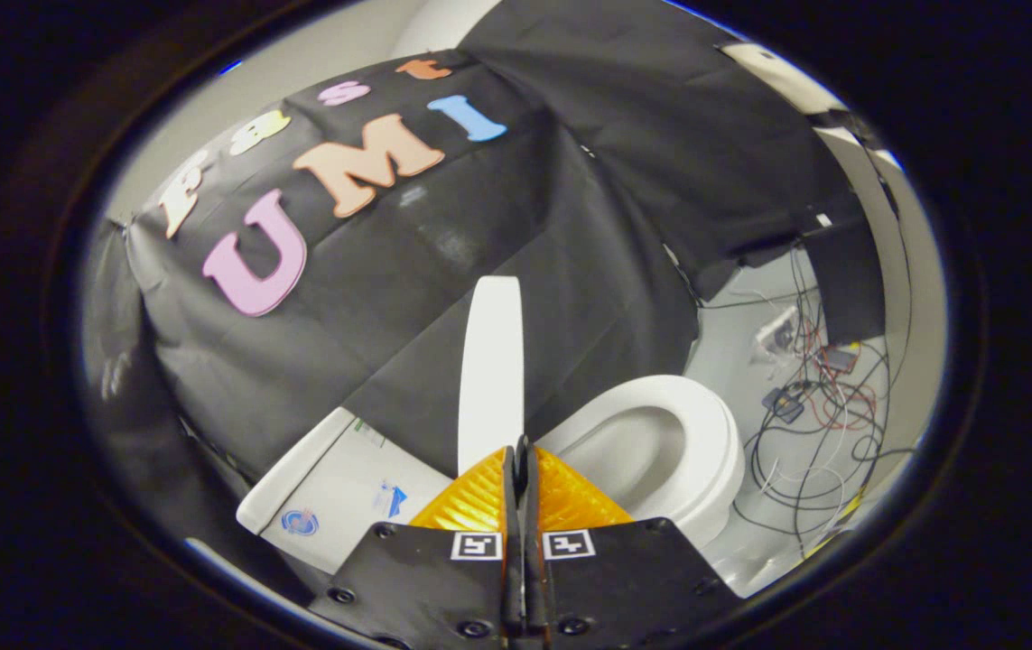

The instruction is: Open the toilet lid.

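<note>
The white toilet lid (490, 361) stands raised and is seen edge-on, rising just beyond my fingertips. The open white seat and bowl (687, 424) lie to one side of it. On the other side sits the white tank (335, 492), which carries stickers. My gripper (520, 451) has its two fingers pressed together with nothing visible between them. The tips sit right at the near edge of the lid, and I cannot tell whether they touch it.
The black cloth wall (443, 271) hangs behind the toilet. A tangle of cables and small electronic boxes (809, 397) lies on the pale floor beyond the bowl, next to a dark panel (850, 280).
</note>
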The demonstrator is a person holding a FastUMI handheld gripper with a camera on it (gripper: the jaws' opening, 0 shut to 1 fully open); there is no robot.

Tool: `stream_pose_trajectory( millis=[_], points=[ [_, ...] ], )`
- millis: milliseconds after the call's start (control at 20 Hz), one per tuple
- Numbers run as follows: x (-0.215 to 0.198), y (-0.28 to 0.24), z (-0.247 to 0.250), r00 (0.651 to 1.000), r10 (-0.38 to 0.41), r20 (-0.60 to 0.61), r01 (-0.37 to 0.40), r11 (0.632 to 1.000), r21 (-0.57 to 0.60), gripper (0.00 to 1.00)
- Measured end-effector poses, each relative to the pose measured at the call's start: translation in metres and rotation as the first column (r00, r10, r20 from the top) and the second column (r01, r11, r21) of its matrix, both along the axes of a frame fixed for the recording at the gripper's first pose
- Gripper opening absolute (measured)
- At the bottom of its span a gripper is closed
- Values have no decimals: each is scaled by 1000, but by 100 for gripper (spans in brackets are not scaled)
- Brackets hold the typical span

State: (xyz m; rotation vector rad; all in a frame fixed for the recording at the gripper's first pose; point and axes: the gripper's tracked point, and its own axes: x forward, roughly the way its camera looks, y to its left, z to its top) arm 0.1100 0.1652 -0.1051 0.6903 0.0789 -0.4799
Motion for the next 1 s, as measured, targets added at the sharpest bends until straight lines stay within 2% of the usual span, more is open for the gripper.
stream_pose_trajectory(
  millis=[250, 450, 750, 1000],
  points=[
    [21, 35, 33, 994, 98, -38, -103, 982, -156, 5],
    [40, 71, 58, 974, 204, -101, -226, 920, -320, 5],
    [69, 124, 81, 939, 322, -118, -341, 838, -426, 5],
    [82, 161, 86, 911, 396, -118, -405, 800, -443, 5]
  ],
)
